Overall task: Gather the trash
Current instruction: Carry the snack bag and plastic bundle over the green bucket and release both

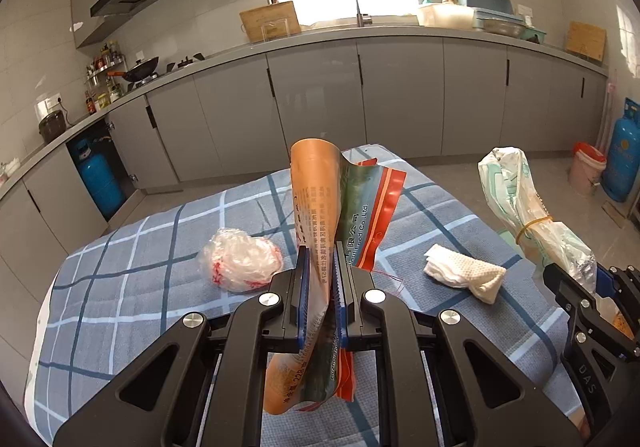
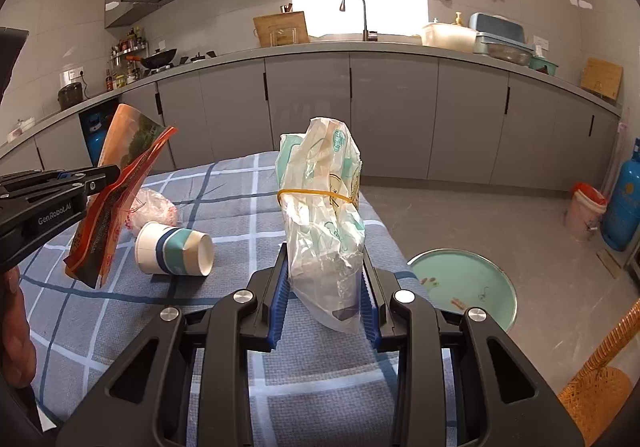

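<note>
Both grippers carry trash lifted clear of the checked tablecloth [image 1: 120, 287]: the left gripper [image 1: 322, 259] clamped on an orange food wrapper [image 1: 316, 183], the right gripper [image 2: 324, 275] pinching a rubber-banded plastic bag [image 2: 320, 207] (cup [image 2: 176, 249], tissue [image 1: 464, 273] still lying there), apparently bound for disposal.

- You have a table [image 1: 120, 287] covered by a blue plaid cloth [image 2: 240, 183].
- A paper cup [image 2: 174, 249] lies on its side on the cloth, mouth turned toward the table's right edge.
- A crumpled clear plastic bag [image 1: 240, 265] with red print sits just behind the cup, touching or nearly so.
- A folded white tissue [image 1: 464, 273] lies well to the right of that bag, near the table's right edge.
</note>
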Tool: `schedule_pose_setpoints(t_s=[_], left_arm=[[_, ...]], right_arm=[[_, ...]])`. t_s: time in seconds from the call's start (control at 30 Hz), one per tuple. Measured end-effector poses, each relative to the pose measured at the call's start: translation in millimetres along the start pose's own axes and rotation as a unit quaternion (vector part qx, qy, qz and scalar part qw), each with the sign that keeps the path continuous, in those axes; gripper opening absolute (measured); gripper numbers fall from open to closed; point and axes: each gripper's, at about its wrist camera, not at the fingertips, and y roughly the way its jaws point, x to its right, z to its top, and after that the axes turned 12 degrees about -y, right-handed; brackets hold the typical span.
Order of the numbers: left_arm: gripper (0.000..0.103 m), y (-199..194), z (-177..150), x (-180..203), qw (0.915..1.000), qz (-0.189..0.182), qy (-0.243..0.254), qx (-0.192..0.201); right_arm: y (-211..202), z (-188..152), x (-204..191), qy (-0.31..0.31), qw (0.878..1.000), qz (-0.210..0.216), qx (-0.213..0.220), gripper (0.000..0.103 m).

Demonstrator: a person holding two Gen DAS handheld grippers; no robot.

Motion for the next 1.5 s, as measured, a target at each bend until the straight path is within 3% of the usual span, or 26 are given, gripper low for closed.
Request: schedule_pose_setpoints(t_s=[0.93, 1.5], left_arm=[[0.012, 3, 8, 84, 0.9968, -0.044, 0.066, 0.01], [0.012, 27, 9, 136, 0.9921, -0.073, 0.103, -0.001]], right_arm=[[-7, -21, 69, 0.058, 0.997, -0.05, -0.001, 0.032], [5, -40, 114, 0.091, 0.992, -0.083, -0.021, 0.032]])
